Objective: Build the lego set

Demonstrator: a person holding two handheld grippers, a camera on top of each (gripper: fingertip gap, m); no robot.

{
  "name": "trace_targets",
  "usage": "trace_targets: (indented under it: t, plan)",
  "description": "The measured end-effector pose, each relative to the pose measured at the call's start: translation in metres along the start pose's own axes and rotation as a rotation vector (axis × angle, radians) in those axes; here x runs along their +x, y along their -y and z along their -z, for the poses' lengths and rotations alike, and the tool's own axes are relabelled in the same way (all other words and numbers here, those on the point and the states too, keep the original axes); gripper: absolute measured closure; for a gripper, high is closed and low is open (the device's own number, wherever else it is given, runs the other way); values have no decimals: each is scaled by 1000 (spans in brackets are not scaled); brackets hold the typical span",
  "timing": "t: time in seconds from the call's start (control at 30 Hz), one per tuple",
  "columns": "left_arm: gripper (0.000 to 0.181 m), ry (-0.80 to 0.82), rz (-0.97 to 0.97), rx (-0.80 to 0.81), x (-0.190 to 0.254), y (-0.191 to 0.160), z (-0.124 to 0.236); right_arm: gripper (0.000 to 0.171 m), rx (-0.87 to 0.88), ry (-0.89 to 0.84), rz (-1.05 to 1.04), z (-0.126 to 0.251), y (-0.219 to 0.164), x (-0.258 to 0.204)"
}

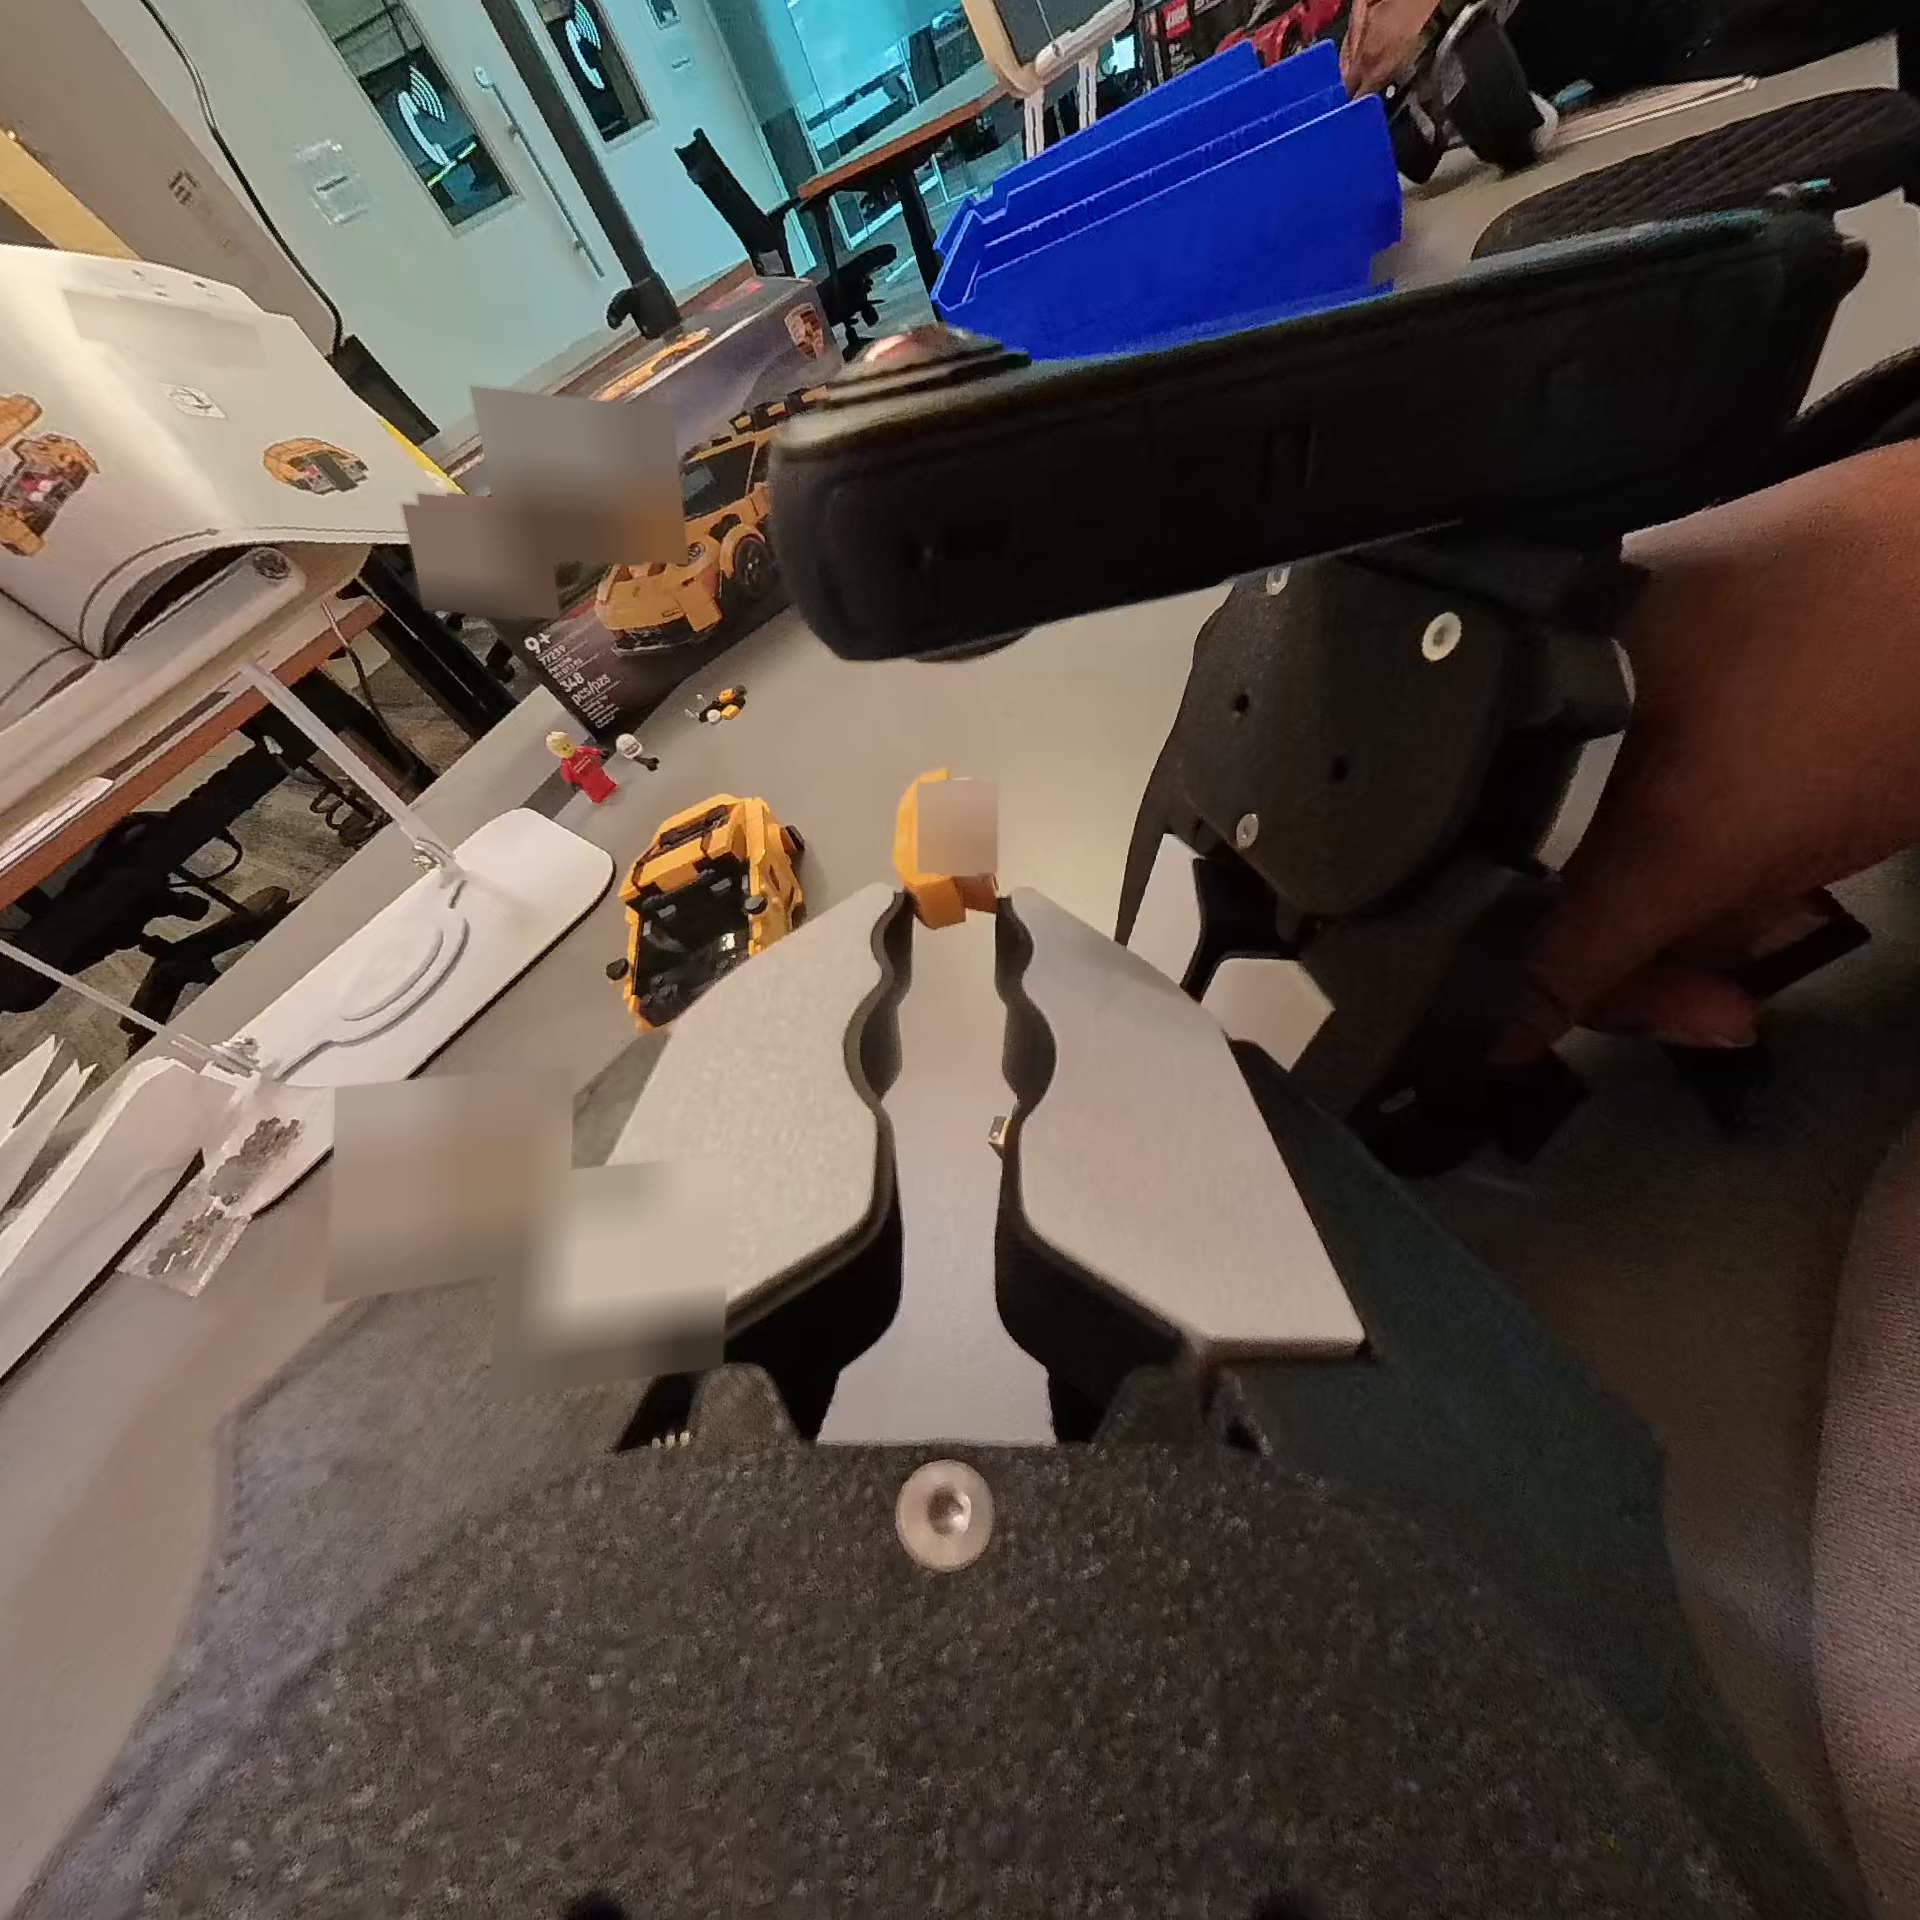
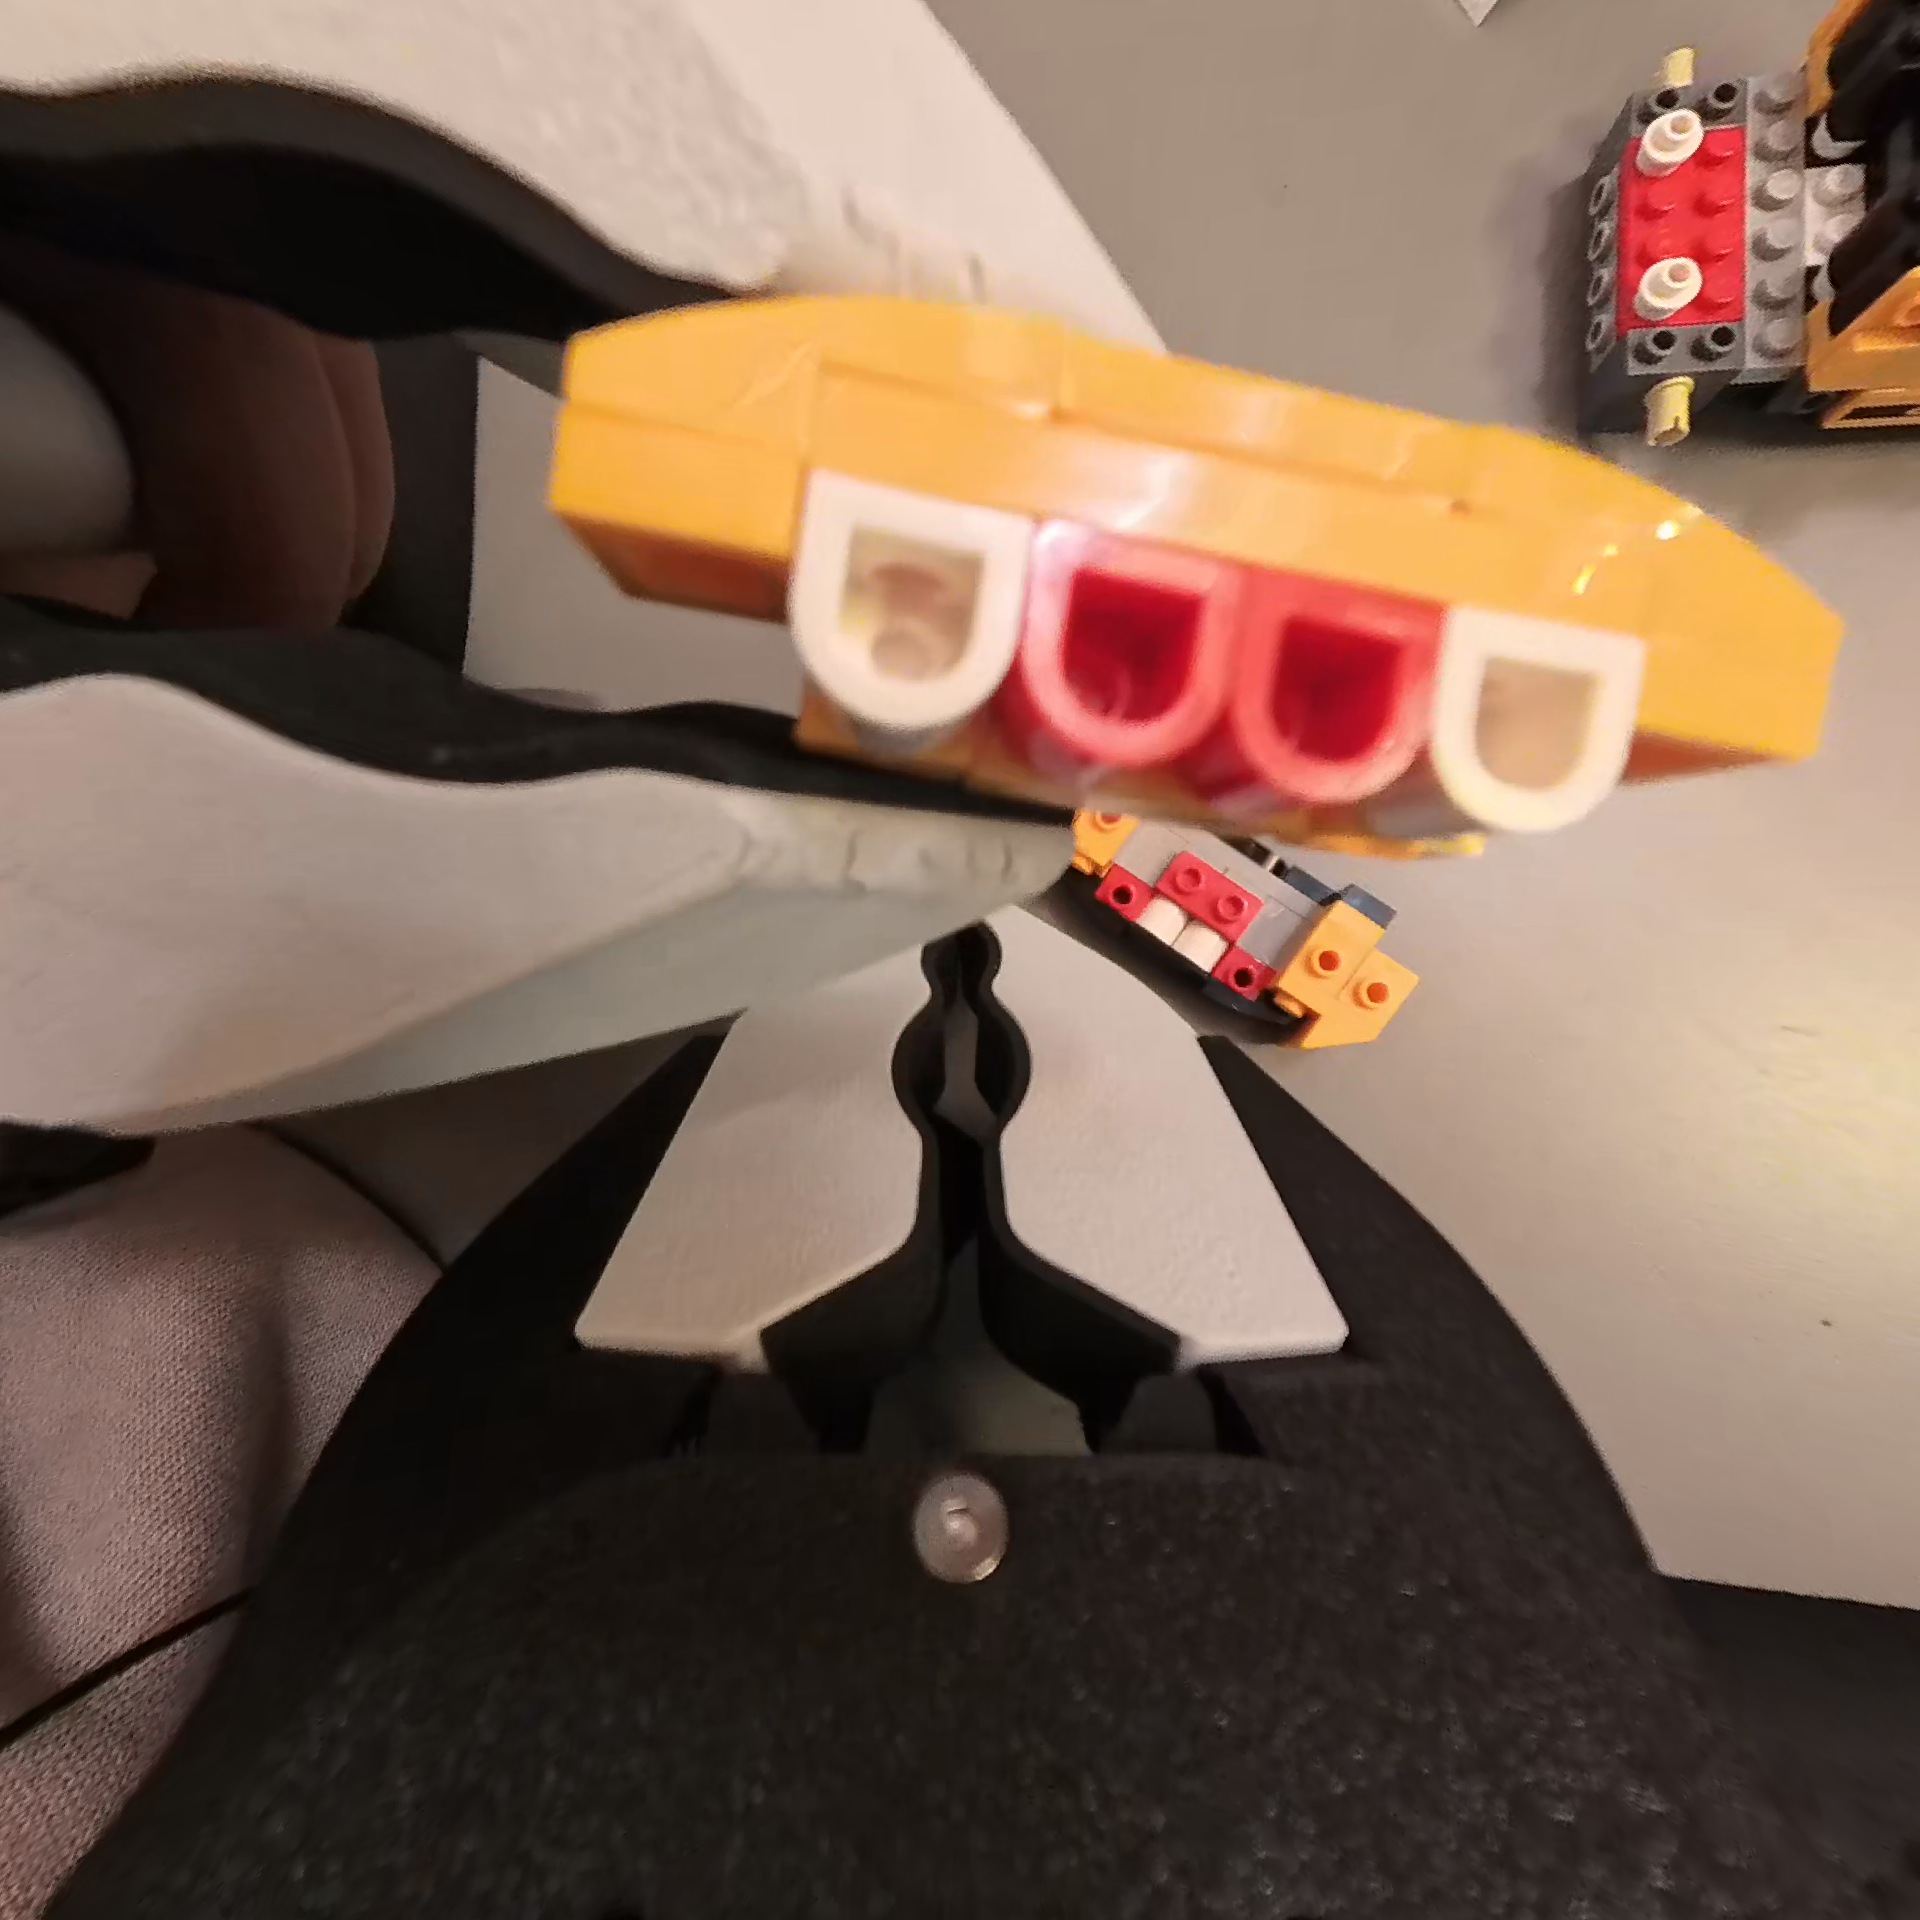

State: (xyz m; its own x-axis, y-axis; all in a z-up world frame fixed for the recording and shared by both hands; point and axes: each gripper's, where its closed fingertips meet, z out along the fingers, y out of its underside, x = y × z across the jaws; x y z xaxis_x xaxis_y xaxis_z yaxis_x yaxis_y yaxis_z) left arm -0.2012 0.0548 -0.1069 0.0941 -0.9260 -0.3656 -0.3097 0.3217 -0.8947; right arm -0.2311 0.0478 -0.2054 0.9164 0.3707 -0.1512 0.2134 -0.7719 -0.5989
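My left gripper (image 1: 951, 899) is shut on an orange Lego piece (image 1: 914, 831) and holds it above the grey table. In the right wrist view that piece (image 2: 1143, 447) shows white and red arch parts on its underside, and the left gripper's fingers (image 2: 416, 883) reach in from the left. My right gripper (image 2: 961, 940) is shut. A small red, grey and orange assembly (image 2: 1247, 935) sits just past its tips; I cannot tell whether it is pinched. The partly built yellow car (image 1: 707, 904) lies on the table, its studded end (image 2: 1714, 239) uncovered.
A red minifigure (image 1: 587, 769) and loose small parts lie behind the car. The set's box (image 1: 665, 582), an open instruction booklet (image 1: 156, 416) on a white stand (image 1: 468, 935), a bag of parts (image 1: 218, 1195) and blue bins (image 1: 1174, 229) surround the work area. A hand holds the right gripper's body (image 1: 1340, 748). The grippers' ends are close to 10 centimetres from one another. Left tips and right tips are each some 20 centimetres from the partly built yellow car (image 1: 707, 904).
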Motion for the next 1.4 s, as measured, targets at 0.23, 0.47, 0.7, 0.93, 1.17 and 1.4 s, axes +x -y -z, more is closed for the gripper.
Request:
trace_targets:
  t: [0.23, 0.47, 0.7, 0.93, 1.17, 1.4]
  plan:
    - [166, -2, 60, -51, -18, -12, 3, 171, -13, -14, 1, 3, -4, 3]
    - [166, -90, 60, -205, -36, -49, 5, 171, -62, -59, 2, 12, -19, 14]
    - [166, -199, 47, -306, -39, -78, -5, 171, -79, -129, -5, 16, -19, 36]
    - [166, -246, 14, -334, -31, -88, -4, 171, -72, -153, 31, 6, 0, 60]
    - [166, -250, 40, -340, -36, -94, 0, 171, -5, -73, 113, -5, 23, 68]
    - [166, -192, -31, -454, -44, -122, -4, 171, 53, -45, 81, 17, 15, 80]
